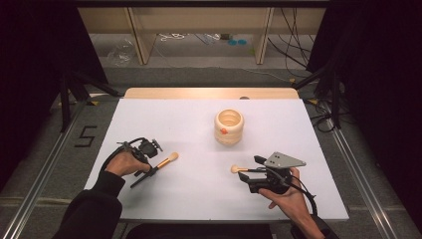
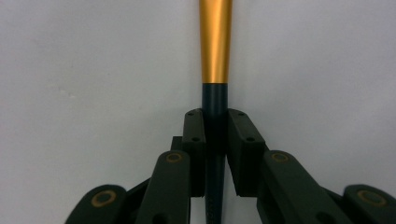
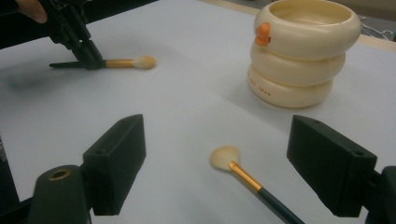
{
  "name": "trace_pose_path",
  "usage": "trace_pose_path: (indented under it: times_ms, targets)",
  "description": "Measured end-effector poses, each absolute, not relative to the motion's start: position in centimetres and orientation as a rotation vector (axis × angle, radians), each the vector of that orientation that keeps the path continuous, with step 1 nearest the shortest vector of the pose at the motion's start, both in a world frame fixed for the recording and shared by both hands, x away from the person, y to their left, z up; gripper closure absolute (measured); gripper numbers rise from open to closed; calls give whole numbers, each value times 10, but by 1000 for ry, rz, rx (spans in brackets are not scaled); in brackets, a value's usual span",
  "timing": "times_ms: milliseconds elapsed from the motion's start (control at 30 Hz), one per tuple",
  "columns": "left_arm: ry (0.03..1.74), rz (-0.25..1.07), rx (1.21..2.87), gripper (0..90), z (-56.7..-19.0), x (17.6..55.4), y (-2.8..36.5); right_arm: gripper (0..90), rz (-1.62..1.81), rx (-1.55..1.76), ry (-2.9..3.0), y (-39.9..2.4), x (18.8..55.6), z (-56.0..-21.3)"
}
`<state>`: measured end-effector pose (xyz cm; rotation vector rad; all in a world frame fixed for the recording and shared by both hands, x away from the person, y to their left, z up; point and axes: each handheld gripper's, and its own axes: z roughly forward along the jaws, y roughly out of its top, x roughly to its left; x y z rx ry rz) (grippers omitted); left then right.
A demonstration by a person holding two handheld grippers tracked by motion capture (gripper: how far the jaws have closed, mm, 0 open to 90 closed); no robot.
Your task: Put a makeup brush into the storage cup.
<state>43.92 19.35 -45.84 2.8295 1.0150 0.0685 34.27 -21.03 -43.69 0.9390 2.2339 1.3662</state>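
- Black handle between my left jaws: my left gripper (image 2: 215, 140) is clamped on the dark stem of the left brush (image 1: 160, 163), just behind its gold ferrule, and the pads press both sides of it in the left gripper view.
- My right gripper (image 3: 233, 163) has its jaws wide apart, with the right brush (image 3: 243, 175) lying on the table between them, untouched, its tuft pointing away from me.
- Risk one: the handle is thin and tapered, so if I lift with the grip this far back, I judge the bristle end may droop or the brush may swivel in the pads.
- Risk two: if the right jaws close while sitting this high, they may pinch only the ferrule edge and flick the brush across the white table (image 1: 199, 199).
- Risk three: the cream ringed holder (image 1: 229, 127) is light-looking; a brush tip catching its rim could tip it.
- From table centre, the holder sits towards 12 o'clock, the left brush at about 8, the right brush at about 5.
- My left hand (image 1: 127, 163) is low over the table, gripper angled down towards 2 o'clock.
- My right hand (image 1: 286, 196) holds its gripper nearly level, aimed towards 9 o'clock.
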Motion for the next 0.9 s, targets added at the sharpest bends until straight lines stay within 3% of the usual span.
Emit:
trace_pose_path:
  times_ms: [333,900]
  targets:
    - [960,68,2866,785,-458,442,192,209,1368,938,2234,-210,343,-437]
    - [908,93,2640,785,-430,438,199,214,1368,941,2237,-210,343,-437]
